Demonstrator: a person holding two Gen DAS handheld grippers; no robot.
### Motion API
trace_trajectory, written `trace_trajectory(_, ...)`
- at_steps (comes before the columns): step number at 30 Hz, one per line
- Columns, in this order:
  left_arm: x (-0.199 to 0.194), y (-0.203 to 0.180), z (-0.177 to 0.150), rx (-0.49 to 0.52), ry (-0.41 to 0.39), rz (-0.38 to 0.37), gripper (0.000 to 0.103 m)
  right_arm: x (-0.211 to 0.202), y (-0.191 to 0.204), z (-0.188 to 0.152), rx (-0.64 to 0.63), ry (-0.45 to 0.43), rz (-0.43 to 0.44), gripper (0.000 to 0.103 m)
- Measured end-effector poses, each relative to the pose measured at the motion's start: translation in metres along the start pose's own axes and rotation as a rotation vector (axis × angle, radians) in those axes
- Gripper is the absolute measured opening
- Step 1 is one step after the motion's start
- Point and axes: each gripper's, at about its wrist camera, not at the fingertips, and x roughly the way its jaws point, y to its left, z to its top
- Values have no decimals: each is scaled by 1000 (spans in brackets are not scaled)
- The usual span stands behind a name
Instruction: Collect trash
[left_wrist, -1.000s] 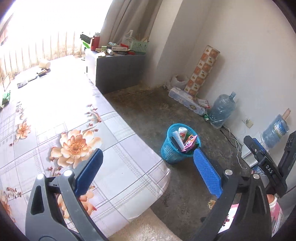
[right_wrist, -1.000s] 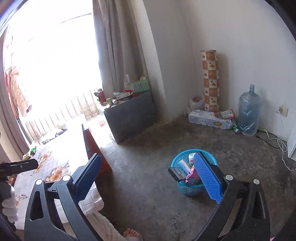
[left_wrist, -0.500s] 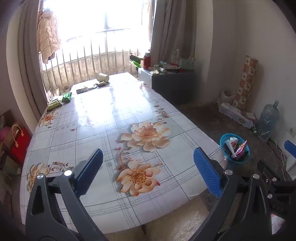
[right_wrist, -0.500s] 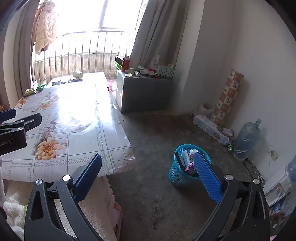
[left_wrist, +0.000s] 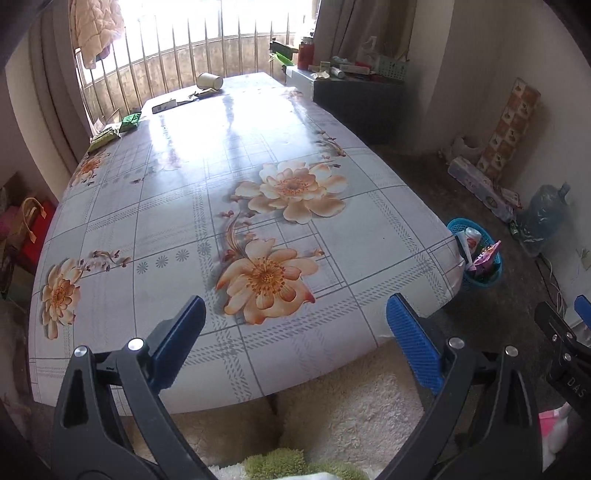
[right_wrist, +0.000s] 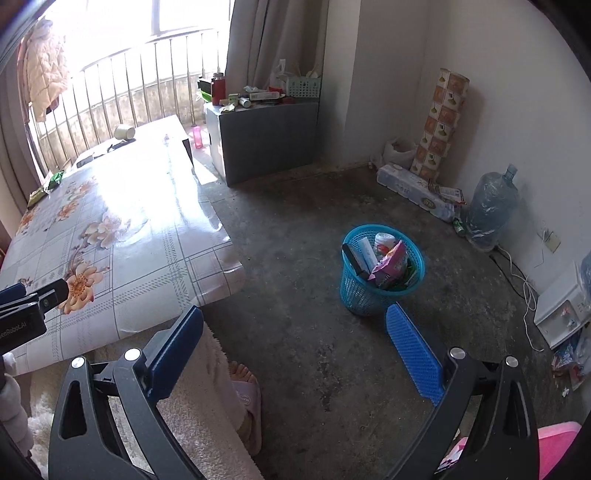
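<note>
Large low surface (left_wrist: 373, 221) under glossy white oilcloth printed with peach flowers and grey grid lines, filling most of the left wrist view and the left half of the right wrist view. Bare grey concrete floor (right_wrist: 303, 229) to its right. Round blue plastic mesh wastebasket (right_wrist: 364, 291) standing on the floor, well apart from the surface's near corner, holding a pink printed wrapper (right_wrist: 389, 264), a white tube, a dark flat item and a white cup. Overturned beige paper cup (left_wrist: 209, 80) at the surface's far end by the window bars; two crumpled green snack packets (left_wrist: 118, 129) at its far left edge; flat dark strip (left_wrist: 164, 107) between cup and packets. Left gripper (left_wrist: 295, 341), black frame with blue ribbed pads, hovering over the surface's near edge, spread wide, empty. Right gripper (right_wrist: 295, 345), same build, over the floor just short of the wastebasket, likewise spread wide and empty.
</note>
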Motion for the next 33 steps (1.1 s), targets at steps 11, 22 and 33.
trace_trajectory(11, -7, -4, 2, 9, -20, 40, 94, 2, -16, -1, 24, 5, -18, 97)
trace_trajectory(22, -8, -15, 0, 32, -11, 21, 94, 1, -19, 0, 21, -1, -8, 97)
trace_trajectory(33, -12, -20, -3, 38, -9, -6, 94, 0, -16, 2, 15, -5, -12, 97)
